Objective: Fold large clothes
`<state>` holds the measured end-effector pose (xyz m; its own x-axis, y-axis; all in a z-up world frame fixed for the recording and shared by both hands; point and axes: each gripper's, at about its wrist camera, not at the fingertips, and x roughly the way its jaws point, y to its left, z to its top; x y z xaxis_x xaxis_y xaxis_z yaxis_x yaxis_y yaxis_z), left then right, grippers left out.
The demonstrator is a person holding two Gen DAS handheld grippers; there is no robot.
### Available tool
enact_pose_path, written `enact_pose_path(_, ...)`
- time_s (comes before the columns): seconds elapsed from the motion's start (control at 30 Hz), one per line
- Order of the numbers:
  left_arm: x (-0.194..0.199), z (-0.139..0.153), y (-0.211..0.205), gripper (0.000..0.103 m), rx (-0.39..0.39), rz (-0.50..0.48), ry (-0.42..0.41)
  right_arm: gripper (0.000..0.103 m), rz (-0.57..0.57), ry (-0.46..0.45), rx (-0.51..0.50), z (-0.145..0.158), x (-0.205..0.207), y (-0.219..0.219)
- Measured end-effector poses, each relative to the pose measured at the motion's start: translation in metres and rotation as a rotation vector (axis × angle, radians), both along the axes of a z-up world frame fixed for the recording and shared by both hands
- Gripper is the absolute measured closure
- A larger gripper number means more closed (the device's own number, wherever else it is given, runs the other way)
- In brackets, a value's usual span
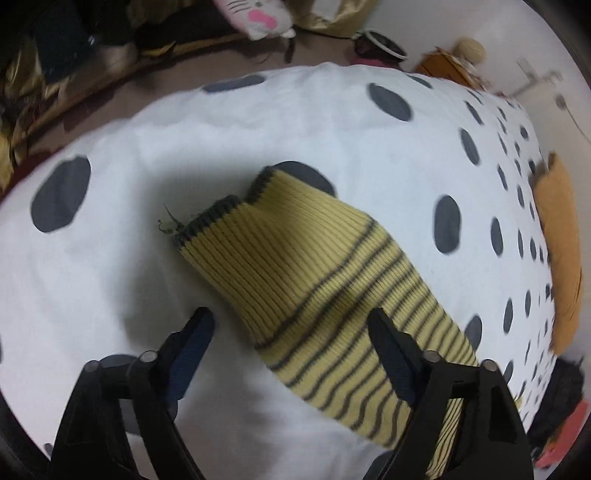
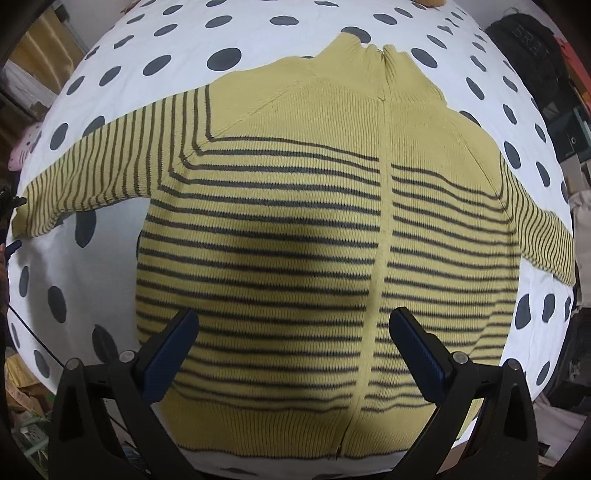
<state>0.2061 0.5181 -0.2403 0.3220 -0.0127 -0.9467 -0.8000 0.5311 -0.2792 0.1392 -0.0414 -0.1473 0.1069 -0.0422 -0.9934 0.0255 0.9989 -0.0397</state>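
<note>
A yellow knit sweater with thin dark stripes (image 2: 295, 229) lies flat on a white bedsheet with dark dots (image 2: 110, 55), both sleeves spread out sideways. My right gripper (image 2: 293, 321) is open and empty, hovering above the sweater's lower body near the hem. In the left wrist view the left sleeve with its dark-edged cuff (image 1: 295, 266) lies on the sheet. My left gripper (image 1: 290, 319) is open just above the sleeve, its right finger (image 1: 391, 354) over the striped part. It holds nothing.
A pink-and-white plush cat (image 1: 255, 18) and dark clutter lie on the floor beyond the bed. An orange cushion (image 1: 561, 251) sits on the bed's right side. A black bag (image 2: 524, 40) and shelves stand at the right.
</note>
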Motion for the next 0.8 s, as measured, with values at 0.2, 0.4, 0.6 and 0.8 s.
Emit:
enact_pose_path(0.2, -0.006, 0.002, 0.011, 0.093, 0.000, 0.042, -0.076, 0.000, -0.039, 0.011, -0.005, -0.005, 0.004, -0.018)
enact_pose_path(0.4, 0.009, 0.086, -0.060, 0.093, 0.061, -0.119, -0.276, 0.000, -0.109, -0.024, 0.032, 0.005, 0.004, -0.049)
enact_pose_path(0.6, 0.061, 0.140, -0.245, 0.093, -0.046, -0.423, -0.407, 0.000, -0.234, -0.097, 0.102, 0.022, 0.010, -0.113)
enact_pose_path(0.8, 0.093, 0.106, -0.474, 0.093, -0.201, -0.747, -0.353, 0.000, -0.366, -0.192, 0.154, 0.041, 0.003, -0.208)
